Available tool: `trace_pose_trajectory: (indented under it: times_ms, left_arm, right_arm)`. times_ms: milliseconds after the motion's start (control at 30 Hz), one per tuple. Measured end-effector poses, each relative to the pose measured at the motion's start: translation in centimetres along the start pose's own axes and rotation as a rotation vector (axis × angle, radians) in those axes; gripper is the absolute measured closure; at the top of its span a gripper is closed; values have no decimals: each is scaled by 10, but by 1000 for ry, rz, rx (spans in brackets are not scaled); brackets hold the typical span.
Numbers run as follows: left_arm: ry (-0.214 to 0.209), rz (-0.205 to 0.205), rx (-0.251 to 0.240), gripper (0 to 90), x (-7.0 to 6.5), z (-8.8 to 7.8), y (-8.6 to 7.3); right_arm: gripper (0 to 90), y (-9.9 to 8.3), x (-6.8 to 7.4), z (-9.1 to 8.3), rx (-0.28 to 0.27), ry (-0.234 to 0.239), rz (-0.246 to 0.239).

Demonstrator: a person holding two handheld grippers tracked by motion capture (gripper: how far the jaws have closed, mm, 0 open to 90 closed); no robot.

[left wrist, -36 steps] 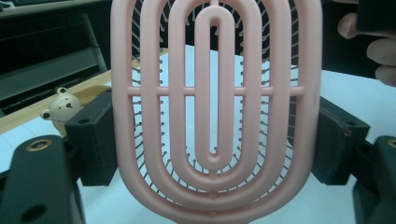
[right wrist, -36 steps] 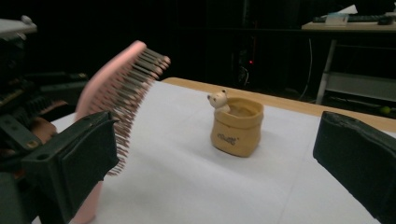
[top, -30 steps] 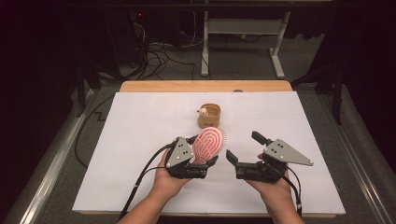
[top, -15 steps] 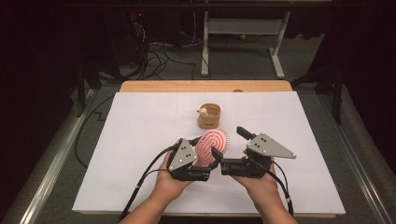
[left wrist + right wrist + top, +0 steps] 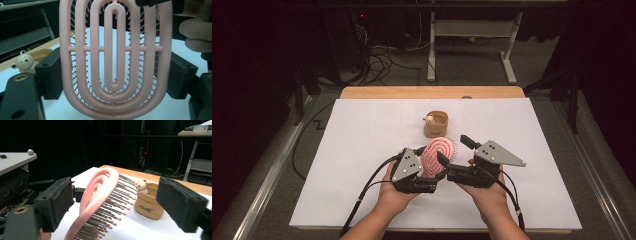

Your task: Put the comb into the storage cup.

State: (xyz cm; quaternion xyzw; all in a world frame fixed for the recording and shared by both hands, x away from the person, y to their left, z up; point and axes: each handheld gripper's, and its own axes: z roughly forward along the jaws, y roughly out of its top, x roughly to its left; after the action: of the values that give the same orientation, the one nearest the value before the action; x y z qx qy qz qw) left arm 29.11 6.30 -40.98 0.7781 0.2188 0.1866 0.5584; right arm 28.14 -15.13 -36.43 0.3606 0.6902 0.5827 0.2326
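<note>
A pink oval hairbrush (image 5: 437, 152) with a ribbed open back is held above the white sheet. My left gripper (image 5: 428, 162) is shut on it, its pads (image 5: 51, 72) pressing the two side edges of the brush head (image 5: 115, 50). My right gripper (image 5: 453, 149) has come in from the right and its jaws have just been closing. The brush head (image 5: 100, 192) stands between them, bristles facing the right pad (image 5: 181, 203), with a gap on that side. The left pad (image 5: 56, 202) sits close behind the brush's back.
A small tan cup (image 5: 436, 125) with a bear figure (image 5: 141, 185) on its rim stands just beyond the brush. The white sheet (image 5: 362, 150) covers the table, with a wooden strip (image 5: 432, 92) along the far edge. Cables and a desk frame lie on the floor behind.
My right gripper moved left, up to the brush, and its jaws now straddle the brush head and stand narrower. The left gripper and the brush stayed put.
</note>
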Motion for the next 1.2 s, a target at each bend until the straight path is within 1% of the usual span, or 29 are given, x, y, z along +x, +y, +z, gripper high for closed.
trace_pose_trajectory:
  times_ms: [33, 100, 167, 267, 333, 433, 500, 567, 633, 667, 700, 733, 767, 867, 933, 967, 1033, 1133, 1167, 1200]
  left_arm:
    - [-1, -5, 0, 197, 1, 0, 0]
    - [3, -2, -4, 197, 1, -1, 1]
    - [5, -8, -7, 197, 1, -2, 1]
    - [7, -8, -7, 197, 1, -2, 1]
    - [11, -6, -7, 197, 1, -3, 1]
    - [26, 4, -9, 197, 0, -3, 1]
    - [25, 2, -9, 197, -1, -3, 1]
    - [24, -1, -12, 197, -1, -2, 1]
    - [21, -1, -9, 197, -1, -2, 0]
    - [20, -1, -6, 197, -2, -1, 0]
    - [19, -4, -5, 197, -2, -1, 0]
    - [19, -12, -8, 197, -2, 0, 1]
    - [23, -10, -8, 197, -2, -1, 1]
    - [39, 10, 0, 197, -3, -1, 0]
    - [40, 1, 1, 196, -2, 0, 0]
    - [40, 1, 1, 197, -2, 0, 0]
    - [54, 7, 0, 196, -3, -1, -1]
    - [58, 6, 2, 196, -2, -1, -1]
    - [58, -2, 2, 196, -2, 0, -2]
    - [63, -4, 6, 196, -1, 0, -2]
  right_arm:
    - [168, -1, 0, 1, 4, -4, 4]
    - [198, -2, 0, 3, 12, 3, 17]
    - [225, -3, 1, 4, 17, 7, 23]
    - [296, -3, 2, 4, 22, 20, 37]
    - [325, -3, 2, 4, 25, 29, 45]
    - [340, -4, 2, 4, 34, 32, 70]
    - [346, -4, 2, 4, 36, 34, 78]
    - [357, -5, 2, 5, 45, 47, 103]
    - [370, -6, 1, 5, 47, 55, 109]
    - [384, -7, 1, 6, 51, 69, 119]
    - [384, -7, 1, 6, 51, 69, 119]
    - [395, -8, 1, 9, 58, 83, 139]
    - [401, -8, 1, 10, 62, 88, 146]
    - [426, -7, 3, 11, 61, 93, 144]
    - [440, -7, 3, 12, 65, 87, 153]
    - [448, -7, 2, 13, 69, 88, 161]
    - [455, -6, 2, 14, 74, 92, 176]
    - [457, -7, 3, 16, 80, 86, 174]
    - [457, -7, 3, 16, 80, 86, 174]
    - [470, -8, 3, 18, 95, 82, 170]
